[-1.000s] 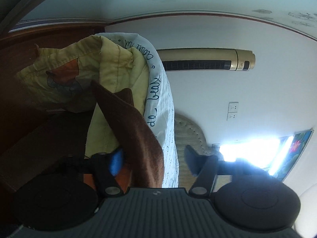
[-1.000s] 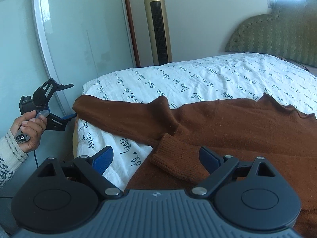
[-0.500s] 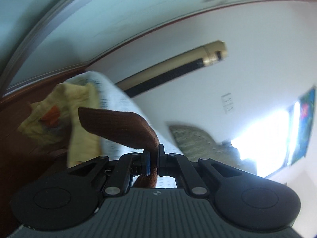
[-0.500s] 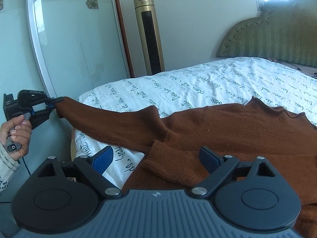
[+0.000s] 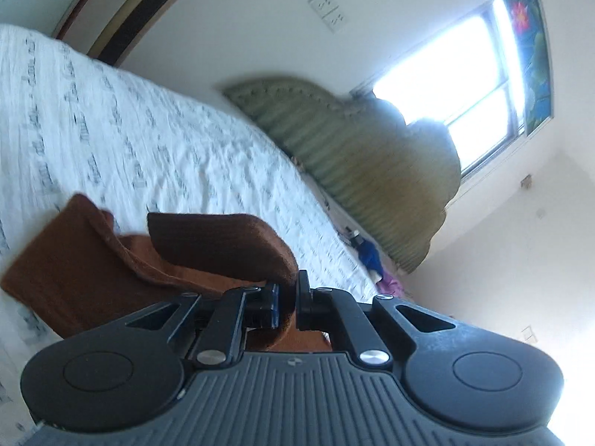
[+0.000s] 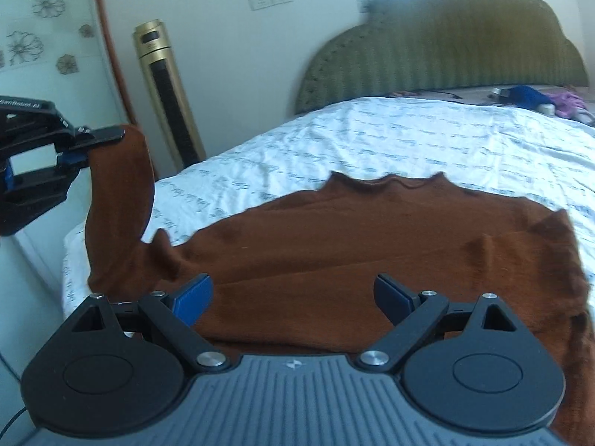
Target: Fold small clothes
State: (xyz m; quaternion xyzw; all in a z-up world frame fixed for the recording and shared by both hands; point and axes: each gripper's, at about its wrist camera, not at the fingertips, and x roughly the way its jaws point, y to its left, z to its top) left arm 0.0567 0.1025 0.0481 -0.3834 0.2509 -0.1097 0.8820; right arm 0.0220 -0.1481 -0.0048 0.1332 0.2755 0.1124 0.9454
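On the left side of the bed (image 6: 409,141), the left claw (image 6: 89,141) is clamped on the cuff of the brown sweater's sleeve (image 6: 119,200). Its jaws went on closing right up to now, with the cuff pinched between them. The sleeve stands up from the bed in a tall loop. The rest of the sweater (image 6: 372,245) lies flat on the bed, neck side toward the headboard (image 6: 446,52).

Nearer the middle of the sweater, the right claw (image 6: 293,297) hangs just over the brown cloth. Its blue pads (image 6: 195,297) are wide apart and hold nothing.

The step looks like folding the sleeve in over the body. To do it well, keep the cuff pinched tight and carry it low across the sweater, so the sleeve lies flat with no twist. The right claw could press the body down so it does not slide on the sheet. Let go only when the cuff rests on the cloth.
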